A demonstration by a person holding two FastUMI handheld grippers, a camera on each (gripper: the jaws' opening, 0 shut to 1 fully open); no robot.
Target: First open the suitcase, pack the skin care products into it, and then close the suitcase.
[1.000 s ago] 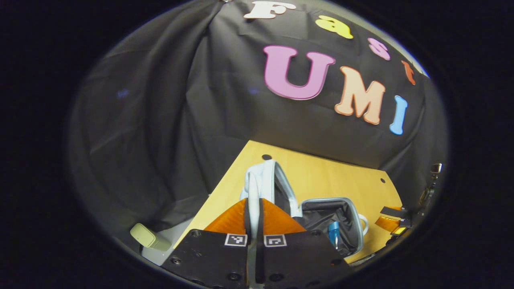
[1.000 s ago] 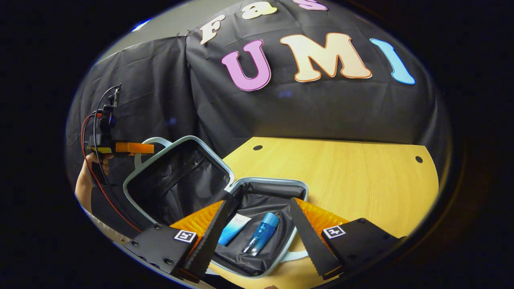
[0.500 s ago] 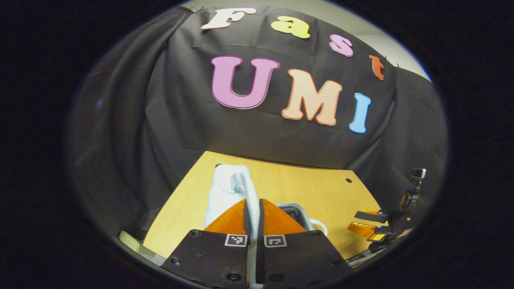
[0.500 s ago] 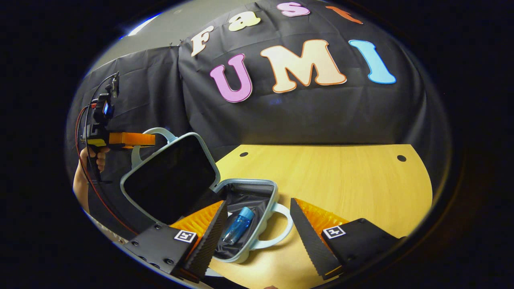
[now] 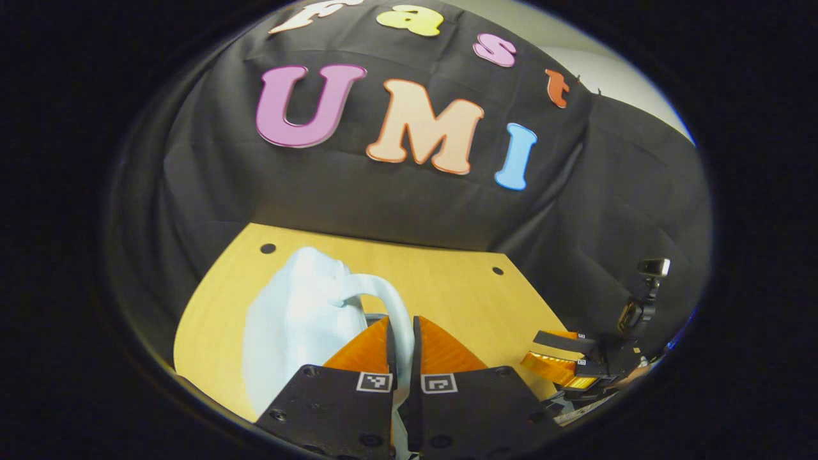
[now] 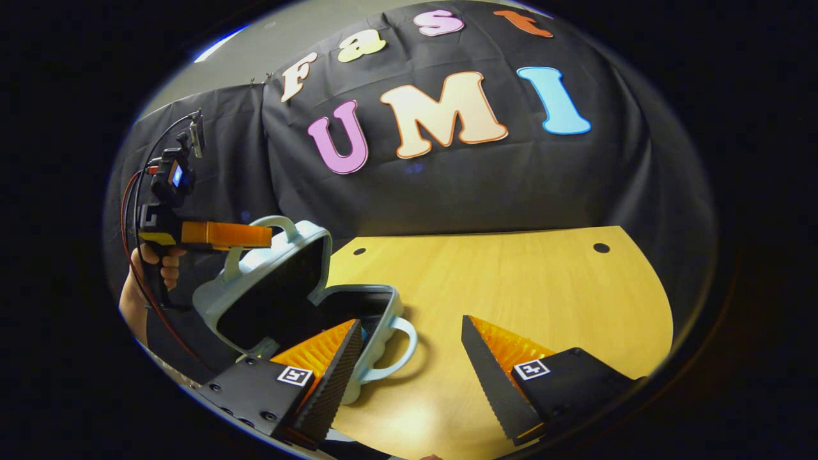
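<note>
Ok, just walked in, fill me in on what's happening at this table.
A person is closing a small pale blue suitcase on the wooden table. The left gripper has its jaws shut on the lid's handle, with the lid tilted partway over the base. The right gripper hovers beside the case, jaws open and holding nothing.

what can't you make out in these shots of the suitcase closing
- Suitcase contents: in the right gripper view the lowering lid and the right gripper's own finger hide the inside of the base.
- Base: in the left gripper view the lid's pale shell and the left gripper cover it.
- Lid handle: its lower end is lost between the shut jaws.
</note>
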